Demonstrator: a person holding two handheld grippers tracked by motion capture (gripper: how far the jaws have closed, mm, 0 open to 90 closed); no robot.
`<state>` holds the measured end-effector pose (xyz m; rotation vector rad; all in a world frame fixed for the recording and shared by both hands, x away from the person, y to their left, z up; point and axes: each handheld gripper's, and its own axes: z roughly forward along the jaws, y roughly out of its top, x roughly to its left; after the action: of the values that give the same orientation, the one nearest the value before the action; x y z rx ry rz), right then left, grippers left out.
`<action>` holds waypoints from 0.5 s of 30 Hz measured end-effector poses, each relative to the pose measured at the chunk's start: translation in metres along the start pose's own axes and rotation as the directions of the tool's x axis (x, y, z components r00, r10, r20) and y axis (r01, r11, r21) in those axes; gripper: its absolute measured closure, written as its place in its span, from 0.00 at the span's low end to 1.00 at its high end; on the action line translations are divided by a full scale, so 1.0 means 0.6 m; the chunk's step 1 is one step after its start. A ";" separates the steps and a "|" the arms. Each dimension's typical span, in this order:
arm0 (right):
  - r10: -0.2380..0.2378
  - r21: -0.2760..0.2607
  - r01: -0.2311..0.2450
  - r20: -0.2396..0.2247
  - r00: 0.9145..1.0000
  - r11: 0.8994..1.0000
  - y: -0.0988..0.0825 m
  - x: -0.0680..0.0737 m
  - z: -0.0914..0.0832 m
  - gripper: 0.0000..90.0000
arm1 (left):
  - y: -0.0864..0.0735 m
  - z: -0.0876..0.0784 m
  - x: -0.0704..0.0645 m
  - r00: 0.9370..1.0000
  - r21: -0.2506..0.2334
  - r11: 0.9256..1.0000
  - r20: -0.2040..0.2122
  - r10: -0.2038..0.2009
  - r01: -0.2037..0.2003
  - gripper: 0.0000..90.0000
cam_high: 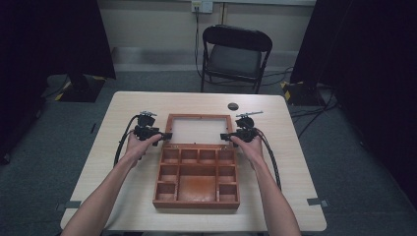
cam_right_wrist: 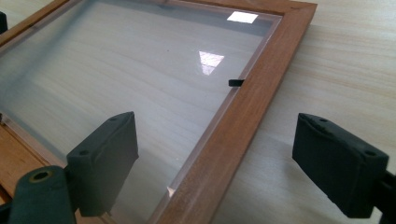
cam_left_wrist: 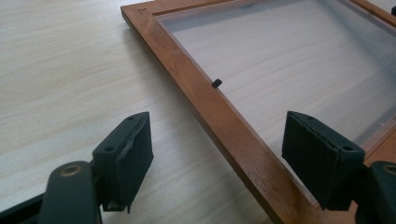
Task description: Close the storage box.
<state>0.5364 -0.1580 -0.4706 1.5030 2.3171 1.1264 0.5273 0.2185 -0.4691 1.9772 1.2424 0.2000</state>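
The wooden compartment box [cam_high: 196,177] sits mid-bench with its glazed lid [cam_high: 198,130] folded flat toward the far side, blocking the middle. Bare bench [cam_high: 123,105] runs left, right and far of it, save a small dark disc [cam_high: 233,106] near the far edge. Each hand-held gripper straddles a lid side rail, left [cam_left_wrist: 217,154] and right [cam_right_wrist: 215,161], jaws spread wide with room either side.

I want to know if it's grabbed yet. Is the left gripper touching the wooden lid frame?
Apart. In the left gripper view, the left gripper has its jaws spread open on either side of the lid frame, with bare table showing between the near jaw and the wood.
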 end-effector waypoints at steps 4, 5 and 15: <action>0.021 -0.005 -0.021 -0.024 0.999 1.000 -0.002 0.002 0.005 0.15 | 0.001 0.004 -0.007 1.000 0.003 1.000 0.012 0.006 -0.006 0.26; 0.028 -0.004 -0.028 -0.026 0.999 1.000 -0.002 0.002 0.006 0.15 | 0.002 0.006 -0.009 1.000 0.000 1.000 0.017 0.001 -0.001 0.26; 0.122 -0.005 -0.123 -0.124 0.985 0.992 -0.010 -0.005 0.023 0.13 | 0.000 0.014 -0.012 0.998 0.006 1.000 0.065 -0.024 0.024 0.25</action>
<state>0.5403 -0.1547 -0.4851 1.6353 2.3176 1.2975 0.5280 0.2083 -0.4728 1.9565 1.2251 0.1195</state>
